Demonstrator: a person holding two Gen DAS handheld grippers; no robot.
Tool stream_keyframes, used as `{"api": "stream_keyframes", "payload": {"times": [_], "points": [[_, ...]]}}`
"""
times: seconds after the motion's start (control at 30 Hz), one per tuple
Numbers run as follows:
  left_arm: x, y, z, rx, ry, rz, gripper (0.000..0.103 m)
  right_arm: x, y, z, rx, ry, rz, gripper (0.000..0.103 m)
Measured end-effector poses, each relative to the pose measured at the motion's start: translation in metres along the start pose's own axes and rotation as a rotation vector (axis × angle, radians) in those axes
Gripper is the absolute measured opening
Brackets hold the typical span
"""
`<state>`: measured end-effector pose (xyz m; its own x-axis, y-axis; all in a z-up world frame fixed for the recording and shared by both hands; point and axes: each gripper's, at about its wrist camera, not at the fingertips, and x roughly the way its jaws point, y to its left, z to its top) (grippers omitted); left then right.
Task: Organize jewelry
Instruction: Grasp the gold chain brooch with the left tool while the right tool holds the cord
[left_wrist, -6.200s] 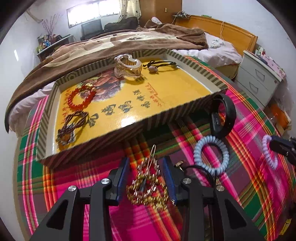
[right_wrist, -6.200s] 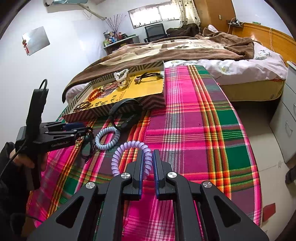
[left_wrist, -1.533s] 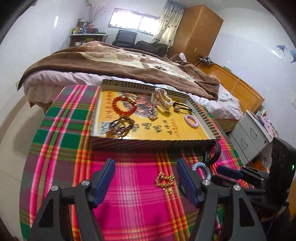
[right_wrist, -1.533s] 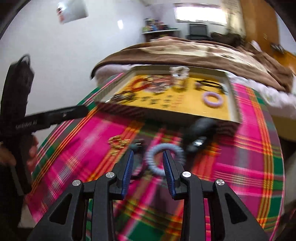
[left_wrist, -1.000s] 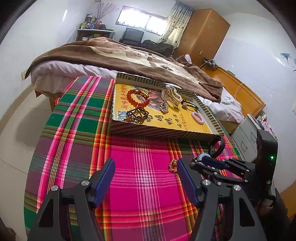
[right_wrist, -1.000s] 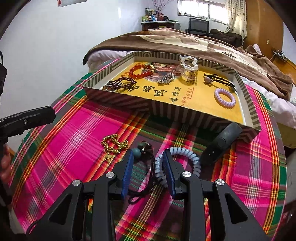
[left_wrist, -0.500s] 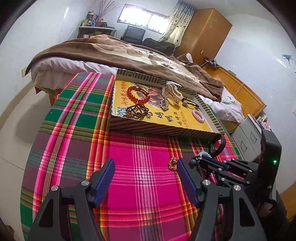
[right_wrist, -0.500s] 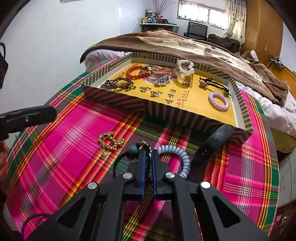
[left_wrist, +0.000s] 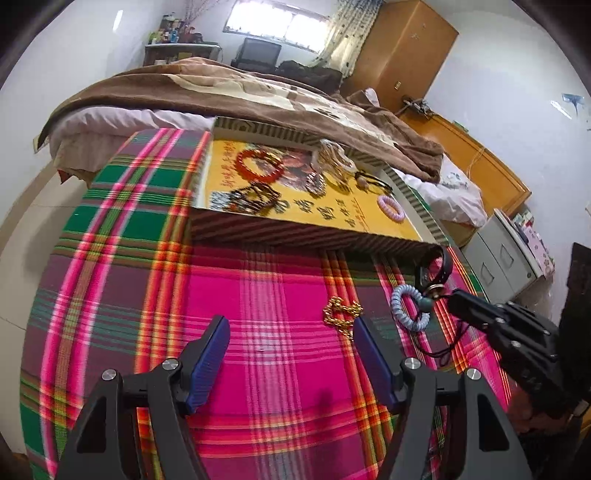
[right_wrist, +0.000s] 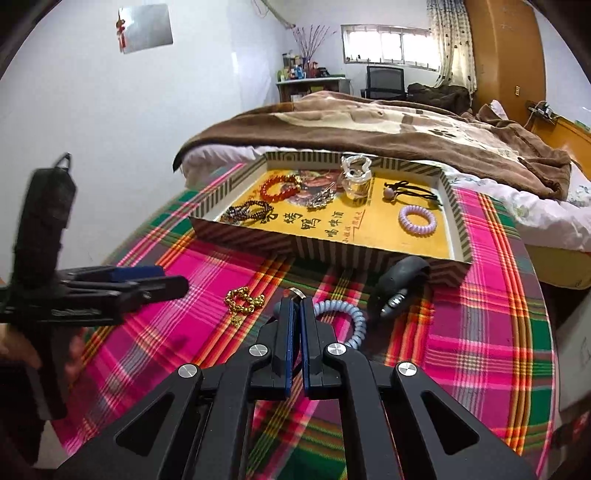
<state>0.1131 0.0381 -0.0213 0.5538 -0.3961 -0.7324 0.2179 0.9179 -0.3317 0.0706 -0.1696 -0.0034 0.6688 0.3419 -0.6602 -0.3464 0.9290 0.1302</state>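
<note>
Lifting the black cord necklace, right gripper clamped on it. Left gripper spread, idle. Next: carry it over the striped tray wall, release.

White walls all round me. A curtained window admits daylight at the far end, with a cluttered desk and black chair beneath it. A wooden wardrobe occupies the corner. A brown blanket covers the bed. Grey drawers stand beside the wooden headboard.
</note>
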Motion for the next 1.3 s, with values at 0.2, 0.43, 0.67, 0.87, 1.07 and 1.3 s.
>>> {"api": "stream_keyframes", "payload": {"times": [0.2,0.43,0.67,0.87,1.07,1.3], "points": [[0.023,-0.021,0.001,0.072,0.056,0.01,0.077,-0.024,-0.015,-0.008,0.037,-0.036,-0.009,0.003],[0.047,-0.049,0.006,0.202,0.072,0.087,0.077,-0.036,-0.026,-0.014,0.051,-0.053,-0.029,0.003],[0.059,-0.058,0.005,0.25,0.075,0.168,0.077,-0.044,-0.031,-0.018,0.053,-0.073,-0.032,0.003],[0.062,-0.064,0.004,0.282,0.058,0.197,0.063,-0.046,-0.032,-0.018,0.056,-0.083,-0.026,0.003],[0.059,-0.066,0.005,0.291,0.048,0.202,0.015,-0.047,-0.032,-0.019,0.055,-0.083,-0.025,0.003],[0.054,-0.067,0.004,0.282,0.049,0.18,0.011,-0.049,-0.031,-0.019,0.055,-0.087,-0.028,0.003]]}}
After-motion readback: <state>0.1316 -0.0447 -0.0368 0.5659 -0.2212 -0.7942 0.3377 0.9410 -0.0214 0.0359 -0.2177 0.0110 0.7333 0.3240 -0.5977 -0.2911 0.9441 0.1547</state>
